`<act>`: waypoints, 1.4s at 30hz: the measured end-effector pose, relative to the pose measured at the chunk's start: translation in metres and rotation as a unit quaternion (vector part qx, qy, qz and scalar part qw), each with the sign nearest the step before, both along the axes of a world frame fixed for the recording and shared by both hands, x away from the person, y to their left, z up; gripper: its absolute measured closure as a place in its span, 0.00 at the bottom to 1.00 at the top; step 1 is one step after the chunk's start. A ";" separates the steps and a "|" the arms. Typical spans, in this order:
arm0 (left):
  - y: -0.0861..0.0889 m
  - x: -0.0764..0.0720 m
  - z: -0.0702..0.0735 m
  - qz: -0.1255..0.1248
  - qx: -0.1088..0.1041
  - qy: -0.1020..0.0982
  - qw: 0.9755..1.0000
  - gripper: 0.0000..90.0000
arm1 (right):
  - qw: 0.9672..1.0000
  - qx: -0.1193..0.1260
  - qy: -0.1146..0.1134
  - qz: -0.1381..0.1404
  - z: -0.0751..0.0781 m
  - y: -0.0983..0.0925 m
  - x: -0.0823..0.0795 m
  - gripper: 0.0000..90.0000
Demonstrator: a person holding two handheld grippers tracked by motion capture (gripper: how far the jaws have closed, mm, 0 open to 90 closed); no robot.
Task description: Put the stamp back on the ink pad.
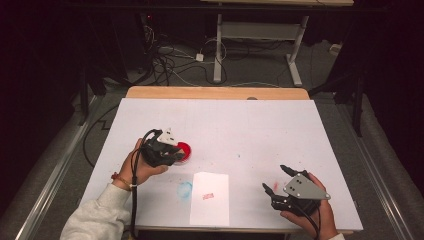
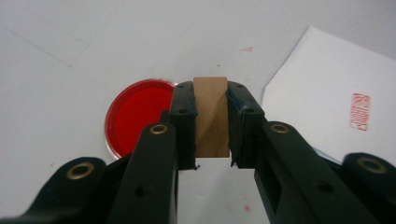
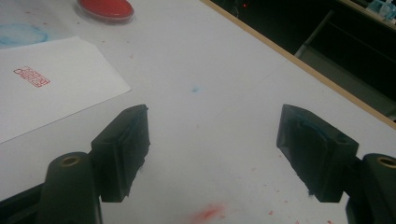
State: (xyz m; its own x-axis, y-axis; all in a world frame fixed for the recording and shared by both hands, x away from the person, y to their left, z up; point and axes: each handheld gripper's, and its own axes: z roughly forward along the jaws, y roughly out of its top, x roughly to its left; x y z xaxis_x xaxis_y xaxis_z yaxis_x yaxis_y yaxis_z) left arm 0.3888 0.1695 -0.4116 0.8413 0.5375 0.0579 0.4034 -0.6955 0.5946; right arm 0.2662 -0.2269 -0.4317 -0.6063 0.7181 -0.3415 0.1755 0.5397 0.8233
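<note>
Stamp (image 2: 211, 116) sits clamped in our left gripper (image 2: 211, 161), its fingers (image 2: 183, 122) tight on it, just beside the red ink pad (image 1: 183, 150). Paper (image 1: 210, 198) lies mid-surface (image 1: 260, 125). Our right gripper (image 1: 276, 179) gapes wide, holding nothing.

Far half of the desk (image 1: 250, 115) is bare, wide room there to pass. Near left is crowded: red ink dish (image 1: 183, 149) right beside the left hand-held gripper (image 1: 172, 154), paper sheet (image 1: 210, 200) lying flat just near of it at the front edge. Bare strip between sheet and right hand-held gripper (image 1: 278, 179), whose jaws gape with nothing between them.
</note>
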 end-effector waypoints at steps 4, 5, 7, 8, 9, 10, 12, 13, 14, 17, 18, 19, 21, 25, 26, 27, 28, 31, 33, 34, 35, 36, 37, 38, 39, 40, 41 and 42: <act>0.003 0.011 -0.005 0.009 0.004 0.008 1.000 0.81 | 1.000 -0.003 0.001 0.001 -0.001 0.001 0.000 0.29; 0.002 0.013 -0.007 0.011 0.005 0.010 1.000 0.81 | 1.000 -0.003 0.002 0.001 -0.001 0.001 0.000 0.29; 0.001 0.018 -0.010 0.014 0.009 0.017 1.000 0.81 | 1.000 -0.003 0.002 0.001 -0.001 0.001 0.000 0.29; 0.001 0.021 -0.012 0.014 0.010 0.021 1.000 0.81 | 1.000 -0.004 0.003 0.001 -0.001 0.001 0.000 0.29; 0.000 0.023 -0.014 0.016 0.011 0.024 1.000 0.81 | 1.000 -0.004 0.003 0.002 -0.002 0.001 0.000 0.29; 0.000 0.025 -0.016 0.018 0.013 0.027 0.999 0.82 | 1.000 -0.005 0.004 0.002 -0.002 0.001 0.000 0.29; -0.001 0.029 -0.019 0.019 0.014 0.030 0.999 0.81 | 1.000 -0.005 0.004 0.002 -0.002 0.001 0.000 0.29; -0.002 0.031 -0.021 0.022 0.018 0.032 0.999 0.81 | 1.000 -0.004 0.005 0.002 -0.002 0.001 0.000 0.29; -0.002 0.032 -0.022 0.023 0.021 0.033 0.999 0.81 | 1.000 -0.004 0.005 0.002 -0.002 0.001 0.000 0.29; -0.004 0.036 -0.026 0.024 0.024 0.038 0.999 0.81 | 1.000 -0.005 0.007 0.001 -0.003 0.001 0.000 0.29; -0.005 0.036 -0.027 0.023 0.027 0.039 0.999 0.81 | 1.000 -0.006 0.006 0.001 -0.003 0.001 0.000 0.29; -0.006 0.037 -0.028 0.023 0.030 0.040 0.998 0.81 | 1.000 -0.007 0.006 0.001 -0.003 0.001 0.000 0.29; -0.007 0.038 -0.029 0.026 0.036 0.037 0.998 0.81 | 1.000 -0.007 0.007 0.002 -0.003 0.001 0.000 0.29; -0.008 0.041 -0.031 0.029 0.039 0.038 0.998 0.80 | 1.000 -0.007 0.008 0.003 -0.003 0.001 0.000 0.29; -0.009 0.041 -0.032 0.029 0.039 0.039 0.998 0.80 | 1.000 -0.008 0.008 0.004 -0.004 0.001 0.000 0.29; -0.009 0.041 -0.032 0.030 0.038 0.039 0.998 0.80 | 1.000 -0.009 0.008 0.004 -0.004 0.002 0.000 0.29; -0.008 0.042 -0.032 0.030 0.037 0.040 0.998 0.80 | 1.000 -0.009 0.009 0.004 -0.004 0.002 0.000 0.29; -0.007 0.042 -0.032 0.032 0.034 0.041 0.998 0.79 | 1.000 -0.010 0.009 0.004 -0.004 0.002 0.000 0.29; -0.007 0.042 -0.032 0.031 0.034 0.041 0.998 0.80 | 1.000 -0.010 0.008 0.004 -0.004 0.002 0.000 0.29; -0.007 0.042 -0.032 0.032 0.034 0.041 0.998 0.79 | 1.000 -0.009 0.008 0.004 -0.004 0.002 0.000 0.29; -0.007 0.042 -0.032 0.033 0.033 0.040 0.998 0.78 | 1.000 -0.010 0.008 0.005 -0.004 0.002 0.000 0.29; -0.006 0.042 -0.032 0.034 0.032 0.040 0.998 0.77 | 1.000 -0.010 0.008 0.005 -0.004 0.002 0.000 0.29; -0.006 0.042 -0.031 0.034 0.031 0.040 0.998 0.77 | 1.000 -0.010 0.008 0.005 -0.004 0.002 0.000 0.29; -0.006 0.041 -0.031 0.037 0.030 0.039 0.998 0.77 | 1.000 -0.010 0.008 0.005 -0.003 0.002 0.000 0.29; -0.005 0.041 -0.031 0.039 0.028 0.037 0.998 0.76 | 1.000 -0.009 0.008 0.005 -0.003 0.002 0.000 0.29; -0.005 0.041 -0.030 0.038 0.025 0.036 0.998 0.76 | 1.000 -0.010 0.008 0.005 -0.003 0.002 0.000 0.29; -0.004 0.040 -0.029 0.040 0.024 0.032 0.998 0.75 | 1.000 -0.009 0.008 0.005 -0.003 0.002 0.000 0.29; -0.004 0.039 -0.028 0.041 0.023 0.029 0.998 0.74 | 1.000 -0.009 0.008 0.005 -0.003 0.002 0.000 0.29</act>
State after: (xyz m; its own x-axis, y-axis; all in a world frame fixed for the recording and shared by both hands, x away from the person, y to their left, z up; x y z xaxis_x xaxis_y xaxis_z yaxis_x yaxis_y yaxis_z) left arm 0.4279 0.1655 -0.4395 0.7970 0.6030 0.0355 0.4937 -0.6842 0.5368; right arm 0.2661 -0.2250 -0.4348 -0.6189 0.7055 -0.3453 0.1822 0.5566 0.8106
